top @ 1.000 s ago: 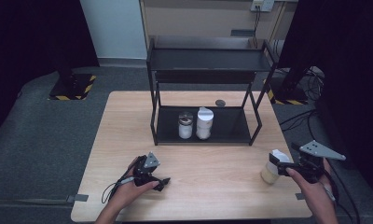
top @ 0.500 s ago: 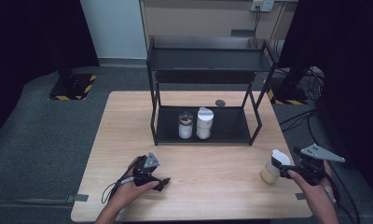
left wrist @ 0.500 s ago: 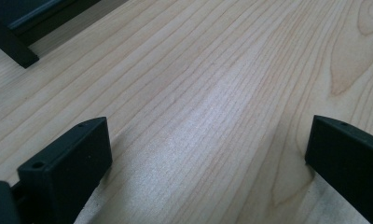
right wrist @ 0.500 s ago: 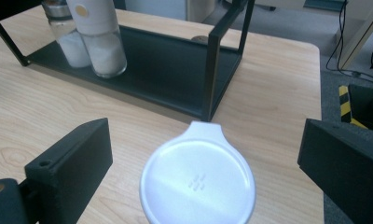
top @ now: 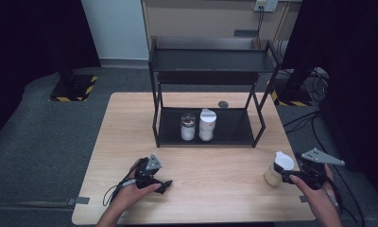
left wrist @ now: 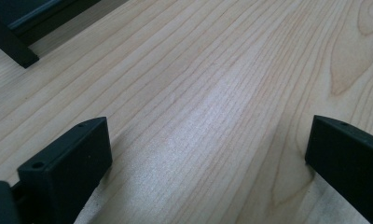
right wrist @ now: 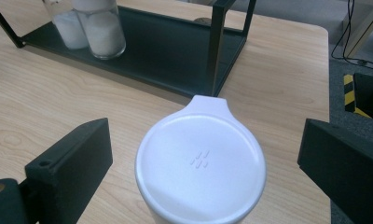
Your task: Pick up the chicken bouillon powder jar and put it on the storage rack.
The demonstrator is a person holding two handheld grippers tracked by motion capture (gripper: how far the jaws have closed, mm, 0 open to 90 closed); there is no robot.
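- Nearest, at the near left of the counter (top: 210, 189), the left gripper (top: 164, 183) lies low over the wood in the person's left hand (top: 130, 191); in the left gripper view its jaws are spread wide with bare wood grain between them.
- At the near right, the right gripper (top: 280, 176) is held in the right hand (top: 317, 196), its jaws spread to either side of a white-lidded jar (right wrist: 201, 163) without touching it (a gap shows on both sides in the right gripper view).
- That jar stands upright on the counter close to its right edge, a tan filling visible below the lid in the high view (top: 276, 168); the lid's small tab points toward the rack.
- Farther back, a black two-tier rack (top: 210, 61) stands mid-counter.
- On its lower shelf two jars of white contents stand side by side: a dark-capped jar (top: 188, 126) at left, a white-capped jar (top: 207, 125) just beside it at right.
- Beyond the rack, a small dark round thing (top: 223, 104) lies on the counter; I cannot tell what it is.
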